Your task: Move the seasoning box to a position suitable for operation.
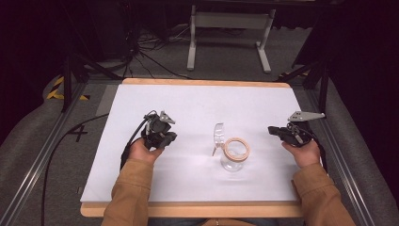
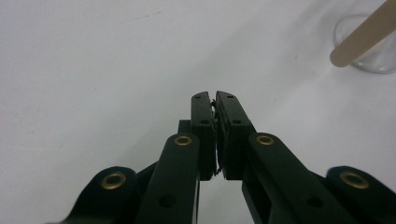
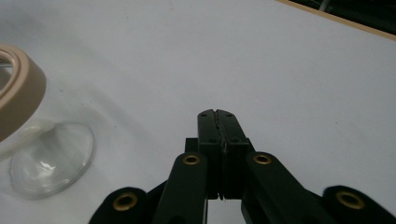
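A clear stemmed glass (image 1: 230,164) lies tipped on the white sheet at mid-table, with its round foot towards the far left. A tan tape roll (image 1: 226,150) rests on its bowl. My left gripper (image 1: 173,136) is held to the left of the glass, jaws pointing at it, shut on nothing. My right gripper (image 1: 272,130) is held to the right, also shut and empty. The left gripper (image 2: 215,95) has the tape roll (image 2: 362,35) and the glass (image 2: 373,58) at its upper right. The right gripper (image 3: 216,112) has the tape roll (image 3: 21,93) and the glass foot (image 3: 51,161) at its left.
The white sheet (image 1: 197,101) covers a wooden board whose edge (image 1: 207,82) shows at the far side. Metal rails (image 1: 37,165) run along both sides of the table. A white stand (image 1: 230,21) and loose cables lie on the floor beyond.
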Demonstrator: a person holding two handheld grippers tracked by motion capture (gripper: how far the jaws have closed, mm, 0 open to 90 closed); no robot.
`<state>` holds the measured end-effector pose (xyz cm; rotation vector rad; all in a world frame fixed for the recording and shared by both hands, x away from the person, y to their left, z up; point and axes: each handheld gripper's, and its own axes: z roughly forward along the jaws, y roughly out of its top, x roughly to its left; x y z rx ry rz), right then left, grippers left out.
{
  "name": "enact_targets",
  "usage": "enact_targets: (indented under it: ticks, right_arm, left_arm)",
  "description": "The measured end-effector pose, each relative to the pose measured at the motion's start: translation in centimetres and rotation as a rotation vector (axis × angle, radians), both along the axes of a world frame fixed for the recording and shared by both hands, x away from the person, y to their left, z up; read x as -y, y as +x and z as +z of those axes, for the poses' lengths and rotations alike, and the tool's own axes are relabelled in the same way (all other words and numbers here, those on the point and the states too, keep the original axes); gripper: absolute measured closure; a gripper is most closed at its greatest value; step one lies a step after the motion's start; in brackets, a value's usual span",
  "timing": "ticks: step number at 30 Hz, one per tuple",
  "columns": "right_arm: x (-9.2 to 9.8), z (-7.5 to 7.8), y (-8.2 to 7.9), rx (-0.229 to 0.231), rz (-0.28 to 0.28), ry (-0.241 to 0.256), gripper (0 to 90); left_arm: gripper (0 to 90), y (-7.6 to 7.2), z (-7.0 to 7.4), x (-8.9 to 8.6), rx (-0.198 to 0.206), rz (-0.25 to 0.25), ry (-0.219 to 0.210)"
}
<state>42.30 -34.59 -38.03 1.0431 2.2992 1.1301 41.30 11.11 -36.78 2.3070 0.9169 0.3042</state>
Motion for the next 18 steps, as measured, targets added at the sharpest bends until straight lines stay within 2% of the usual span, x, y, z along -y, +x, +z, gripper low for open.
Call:
enact_targets:
  ticks: [4, 12, 18]
  right_arm:
    - [-0.8, 0.2, -0.2, 0.006, 0.022, -0.015, 89.7]
    - [-1.1, 0.1, -0.2, -0.007, 0.049, -0.007, 89.6]
    - [-2.2, 0.0, -0.3, -0.019, 0.102, 0.007, 89.6]
  left_arm:
    - [86.3, -0.1, 0.0, 0.3, -0.008, -0.008, 0.021]
    - [85.3, -0.3, 0.3, 0.5, -0.008, -0.025, 0.007]
    - [82.9, -0.8, 0.9, 0.9, -0.01, -0.042, -0.008]
